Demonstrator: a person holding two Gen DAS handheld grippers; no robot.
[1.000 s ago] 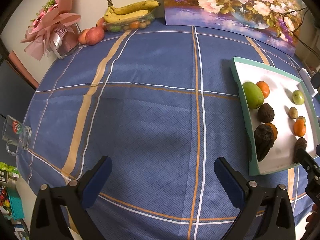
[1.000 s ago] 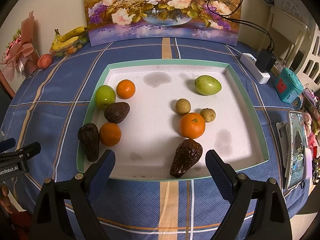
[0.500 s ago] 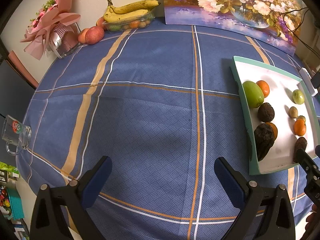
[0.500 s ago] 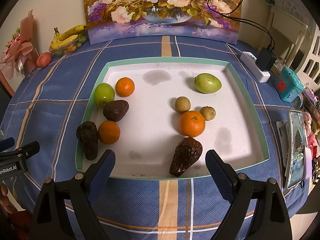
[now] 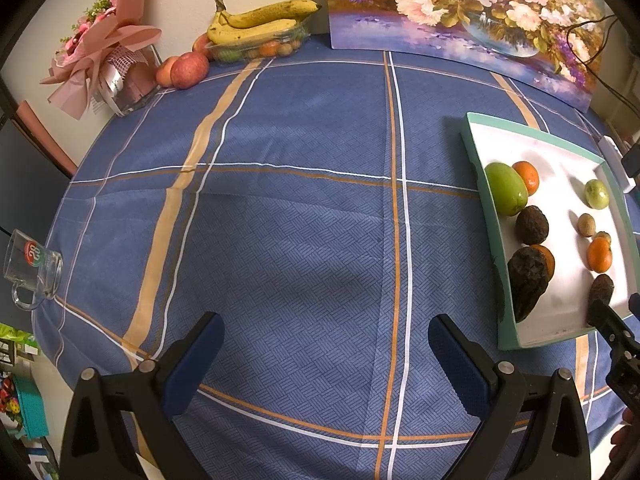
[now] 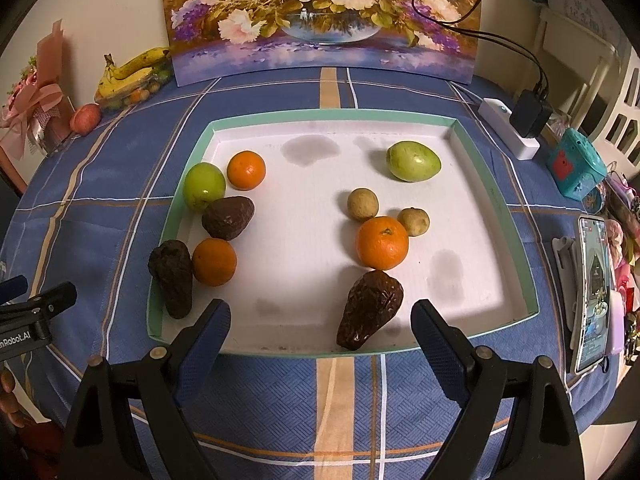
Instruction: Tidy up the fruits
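Note:
A white tray with a teal rim holds several fruits. On its left are a green fruit, an orange, a dark avocado, a second orange and a long dark avocado. On its right are a green fruit, two small brown fruits, an orange and a dark avocado. My right gripper is open, just in front of the tray's near rim. My left gripper is open over bare tablecloth; the tray is to its right.
Bananas on a fruit box and apples sit at the table's far edge by a pink bouquet. A flower painting leans at the back. A glass mug stands at the left edge. A phone and power strip lie right.
My right gripper has moved slightly, so the tray looks a little further left and lower in its view. The left gripper has barely moved. No fruit has moved.

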